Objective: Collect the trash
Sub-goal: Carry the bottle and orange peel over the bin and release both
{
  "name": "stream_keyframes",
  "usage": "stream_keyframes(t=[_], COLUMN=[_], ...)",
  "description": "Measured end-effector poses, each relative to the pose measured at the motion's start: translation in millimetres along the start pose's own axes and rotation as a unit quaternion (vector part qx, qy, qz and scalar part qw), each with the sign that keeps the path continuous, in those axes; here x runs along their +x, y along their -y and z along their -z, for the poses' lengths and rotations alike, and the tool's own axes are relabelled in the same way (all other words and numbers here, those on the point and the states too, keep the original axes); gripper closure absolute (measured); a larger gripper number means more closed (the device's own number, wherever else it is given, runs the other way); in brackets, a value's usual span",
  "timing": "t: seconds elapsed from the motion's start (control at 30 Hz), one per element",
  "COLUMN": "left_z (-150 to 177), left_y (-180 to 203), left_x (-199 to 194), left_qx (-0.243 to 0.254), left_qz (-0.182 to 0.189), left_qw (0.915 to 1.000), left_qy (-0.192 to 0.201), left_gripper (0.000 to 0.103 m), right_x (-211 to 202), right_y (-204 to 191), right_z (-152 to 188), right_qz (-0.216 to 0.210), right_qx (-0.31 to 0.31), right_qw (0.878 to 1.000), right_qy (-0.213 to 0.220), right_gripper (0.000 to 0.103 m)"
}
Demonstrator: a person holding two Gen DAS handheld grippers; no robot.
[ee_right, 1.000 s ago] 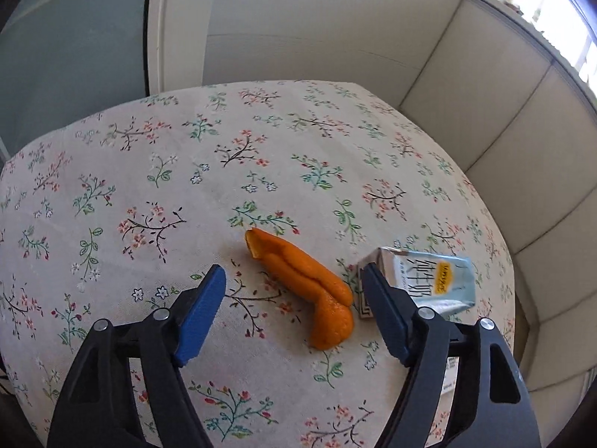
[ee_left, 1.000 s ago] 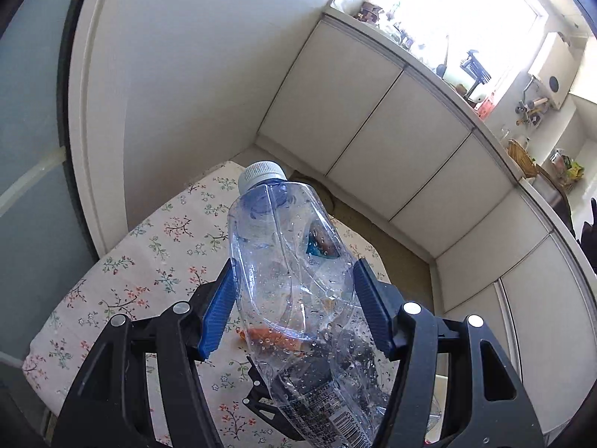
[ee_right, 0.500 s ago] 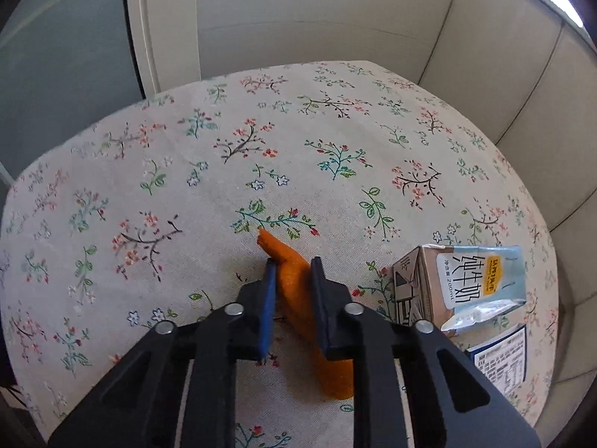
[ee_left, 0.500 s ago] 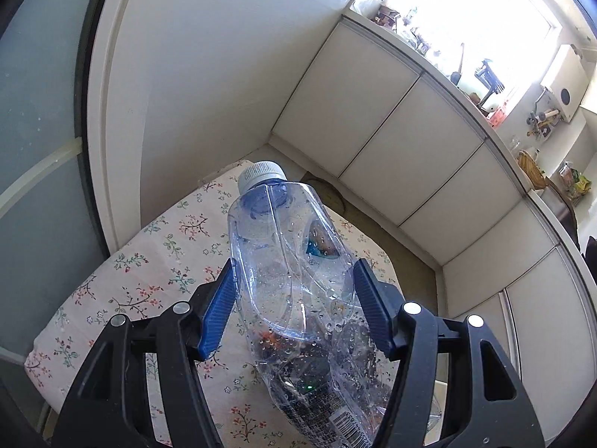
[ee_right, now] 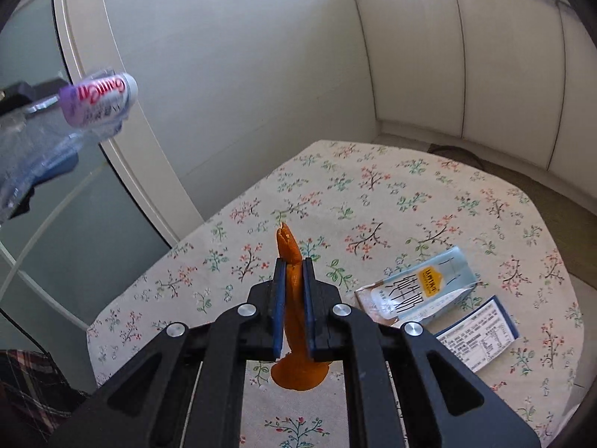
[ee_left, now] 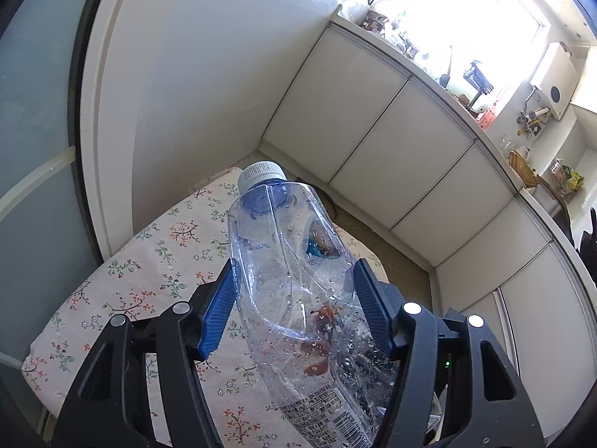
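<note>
My right gripper [ee_right: 293,267] is shut on an orange peel [ee_right: 288,246], lifted clear of the floral tablecloth [ee_right: 410,194]; the peel's lower end hangs below the jaws. A crushed milk carton [ee_right: 421,289] and a blue-edged label [ee_right: 477,336] lie on the cloth to the right. My left gripper [ee_left: 294,298] is shut on a clear plastic bottle [ee_left: 294,268] with a white cap, held above the table. That same bottle [ee_right: 74,112] shows at the upper left of the right wrist view.
White cabinet doors [ee_left: 373,130] run along the wall behind the table, under a cluttered counter [ee_left: 466,89]. A frosted glass door [ee_right: 48,224] stands to the left. A plaid sleeve [ee_right: 26,380] shows at the lower left.
My right gripper closed on the orange peel, lifted it off the cloth and rolled. The left gripper stayed put with the bottle.
</note>
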State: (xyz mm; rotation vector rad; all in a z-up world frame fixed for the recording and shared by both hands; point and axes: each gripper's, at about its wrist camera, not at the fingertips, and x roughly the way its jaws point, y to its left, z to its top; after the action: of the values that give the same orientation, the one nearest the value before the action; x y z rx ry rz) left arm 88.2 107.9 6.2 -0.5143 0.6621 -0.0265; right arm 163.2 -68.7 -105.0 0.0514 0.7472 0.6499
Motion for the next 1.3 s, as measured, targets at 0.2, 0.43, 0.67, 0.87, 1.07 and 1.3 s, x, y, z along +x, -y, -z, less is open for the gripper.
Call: stream_keyframes(t=[0.2,0.43,0.67,0.87,1.07,1.3], left_z=[7.8,20.7,41.4,64.5,91.5,132.7], left_y=[18.4,47.1,82.8,109.4,138.4,177.3], left_x=[-0.8,1.2,11.0,19.4,28.6,42.0], left_qx=[0.021,0.050,0.089,0.118,0.152,0.186], left_qz=[0.020,0.059,0.089,0.110,0.131,0.151], left_qw=[0.9996,0.9969,0.9921,0.9867,0.9791,0.9680], left_qy=[0.008,0.014,0.001,-0.012,-0.036,-0.073], left_gripper=[0.043,0.043,0.043,0.043,0.043,0.043], right_x=[-53.4,-122.6,-191.5,-244.5,-291.3,-308.1], right_y=[0.8,17.6,55.5,95.9,139.7,190.8], right_z=[-11.5,-12.6,5.5,37.9,78.6,123.7], right_qz=[0.023,0.067,0.135,0.200,0.253,0.288], right_qx=[-0.005,0.006,0.041,0.083,0.153,0.235], right_qw=[0.998,0.992,0.980,0.964,0.942,0.920], right_qy=[0.051,0.107,0.142,0.152,0.161,0.123], right_gripper=[0.094,0.094,0.094,0.094,0.094,0.086])
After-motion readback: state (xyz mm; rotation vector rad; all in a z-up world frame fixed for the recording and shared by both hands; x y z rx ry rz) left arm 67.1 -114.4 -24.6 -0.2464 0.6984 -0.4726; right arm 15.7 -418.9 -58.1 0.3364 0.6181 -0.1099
